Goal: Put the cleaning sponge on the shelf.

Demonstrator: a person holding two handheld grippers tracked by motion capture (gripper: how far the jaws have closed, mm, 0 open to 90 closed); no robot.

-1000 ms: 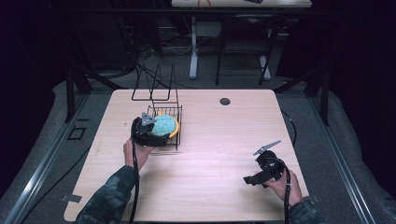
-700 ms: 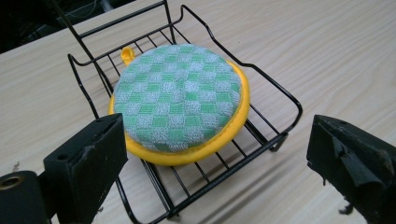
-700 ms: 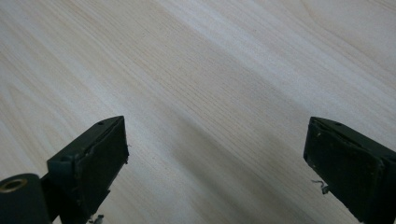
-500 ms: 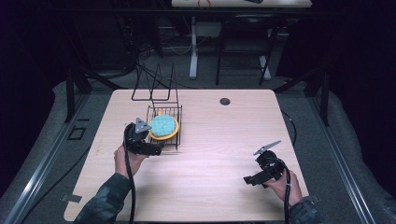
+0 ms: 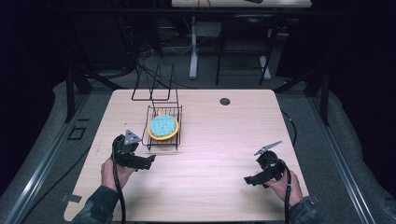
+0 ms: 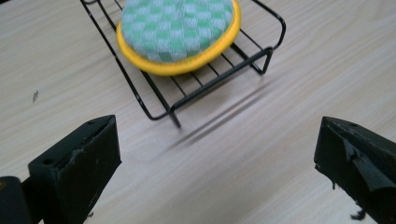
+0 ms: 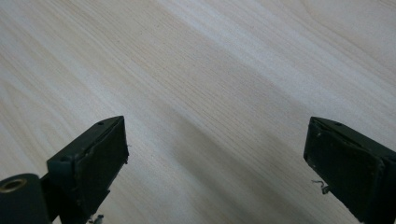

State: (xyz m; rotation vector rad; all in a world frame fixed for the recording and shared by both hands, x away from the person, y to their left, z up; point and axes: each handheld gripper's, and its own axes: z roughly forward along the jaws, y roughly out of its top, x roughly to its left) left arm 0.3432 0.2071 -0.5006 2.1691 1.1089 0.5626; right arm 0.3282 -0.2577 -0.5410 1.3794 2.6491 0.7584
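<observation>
left claw (image 5: 150,161), spread, empty: pad (image 6: 177,32) rests in rack (image 6: 212,77) just ahead; withdraw level, avoiding rack's rim; right claw (image 5: 249,179) spread over bare tabletop (image 7: 224,70).

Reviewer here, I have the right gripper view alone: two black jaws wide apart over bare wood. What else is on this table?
Observer: A black wire rack stands left of centre, with a round yellow-rimmed pad lying in it.
Operator: Where is the left gripper?
Observer: The left gripper is just short of the rack's near edge, jaws open, holding nothing.
Operator: What is the pad's top like?
Observer: Green and white checks, in the left gripper view.
</observation>
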